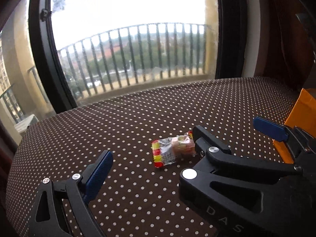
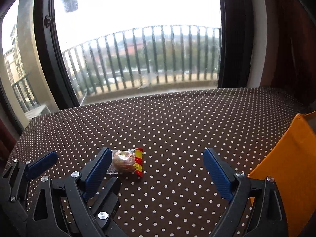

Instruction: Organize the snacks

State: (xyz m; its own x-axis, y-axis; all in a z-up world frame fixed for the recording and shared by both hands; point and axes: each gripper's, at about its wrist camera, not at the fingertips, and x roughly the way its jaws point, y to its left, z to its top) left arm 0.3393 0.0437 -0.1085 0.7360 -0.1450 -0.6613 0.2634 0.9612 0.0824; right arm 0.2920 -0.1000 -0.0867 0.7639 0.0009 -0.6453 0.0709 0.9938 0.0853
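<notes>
A single wrapped snack [image 1: 172,151] lies on the brown polka-dot surface [image 1: 138,118] before a tall window, a little below centre of the left wrist frame — a clear packet with red-and-yellow ends and a brownish cake or biscuit inside. In the right wrist frame the same packet sits at lower centre-left, just beyond the left finger of the right gripper [image 2: 158,172].

Both tools are spread wide and hold nothing. The left gripper [image 1: 150,158] shows one blue-padded finger at lower left of its own frame and its other finger at centre right, hard against the packet's right end, though whether it touches cannot be told. The right gripper comes into the left wrist frame from the right edge, one blue pad raised at upper right. Its own camera shows its two fingers well apart, the packet lying outside that gap, off to the left.

An orange container [image 2: 286,167] — a box or bag, its inside hidden — stands at the right edge of both frames, near the right gripper.

The step in hand looks to be the pick-up: the snack is on the surface and nothing has closed on it. By its placing, the left gripper is the likelier taker. The next move would call for centring the packet between the pads, lowering to the cloth and closing gently — the slick, crinkly wrapper could slide or crush — then carrying it right toward the orange container, the probable destination.
</notes>
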